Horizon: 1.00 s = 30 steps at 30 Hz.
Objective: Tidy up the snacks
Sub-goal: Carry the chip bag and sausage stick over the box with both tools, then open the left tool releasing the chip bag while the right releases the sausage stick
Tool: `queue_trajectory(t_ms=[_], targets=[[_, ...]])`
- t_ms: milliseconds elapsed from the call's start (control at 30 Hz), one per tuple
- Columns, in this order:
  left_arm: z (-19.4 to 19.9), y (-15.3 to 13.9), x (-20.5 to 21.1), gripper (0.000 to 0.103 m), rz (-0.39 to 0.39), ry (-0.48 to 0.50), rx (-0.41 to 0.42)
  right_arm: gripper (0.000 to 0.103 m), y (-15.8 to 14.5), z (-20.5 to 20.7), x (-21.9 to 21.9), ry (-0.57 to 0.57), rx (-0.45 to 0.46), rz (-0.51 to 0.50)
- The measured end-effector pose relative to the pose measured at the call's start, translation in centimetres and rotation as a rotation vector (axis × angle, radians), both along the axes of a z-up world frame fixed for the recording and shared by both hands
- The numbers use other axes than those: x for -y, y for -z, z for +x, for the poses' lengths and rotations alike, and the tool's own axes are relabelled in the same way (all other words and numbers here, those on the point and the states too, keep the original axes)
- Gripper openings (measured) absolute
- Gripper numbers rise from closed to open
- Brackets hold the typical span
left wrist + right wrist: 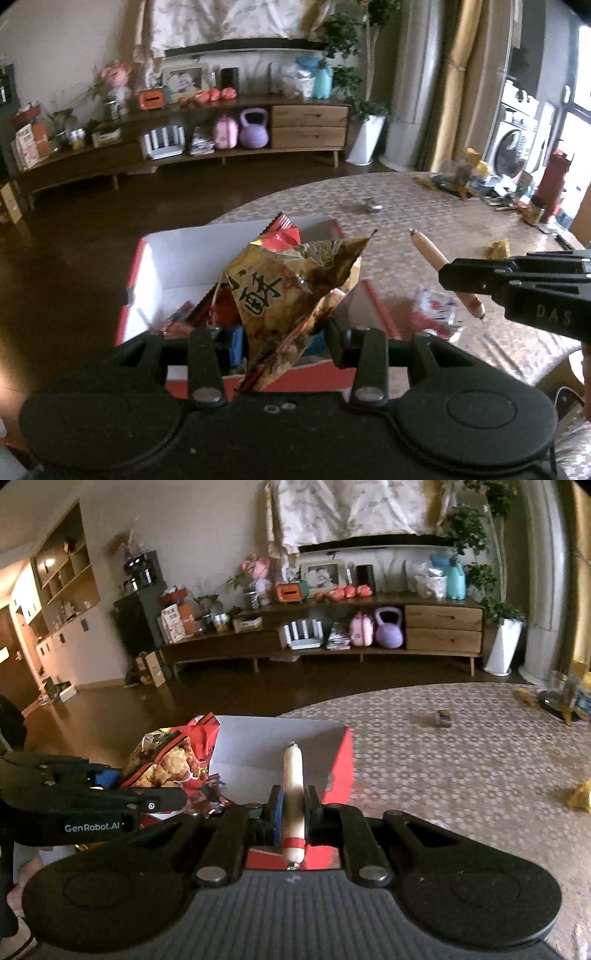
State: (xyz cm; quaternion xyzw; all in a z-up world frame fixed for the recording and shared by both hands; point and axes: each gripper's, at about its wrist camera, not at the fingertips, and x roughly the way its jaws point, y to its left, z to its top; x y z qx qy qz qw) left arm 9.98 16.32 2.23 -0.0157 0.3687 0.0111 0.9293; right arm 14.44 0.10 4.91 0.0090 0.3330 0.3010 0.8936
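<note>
A red box with a white inside (173,254) stands on the table and holds several snack packets. My left gripper (282,338) is over the box with its fingers spread wide around a crumpled yellow-brown snack bag (291,288), which stands between them; the same bag shows in the right wrist view (166,764). My right gripper (293,805) is shut on a sausage stick (293,779), held over the box's right part (340,764). In the left wrist view the sausage (434,258) juts from the right gripper (448,275).
The patterned tablecloth (461,775) carries a small white-red packet (436,310) right of the box, a yellow wrapper (580,795), a small dark item (443,718) and clutter at the far right (480,181). A low wooden sideboard (369,627) stands across the dark floor.
</note>
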Motion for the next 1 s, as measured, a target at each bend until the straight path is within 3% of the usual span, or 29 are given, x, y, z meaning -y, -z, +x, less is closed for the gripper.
queue_trajectory(t_ms=[500,1000], targets=[[2.8,3.2,-6.6,0.040,0.046,-0.125,-0.079,0.011,3.6,4.3,-6.5,-0.016,-0.072,-0.044],[7.3,7.2,-6.6,0.040,0.089,-0.081,-0.157,0.011,8.2,8.1,-10.0,-0.017,-0.135,-0.144]])
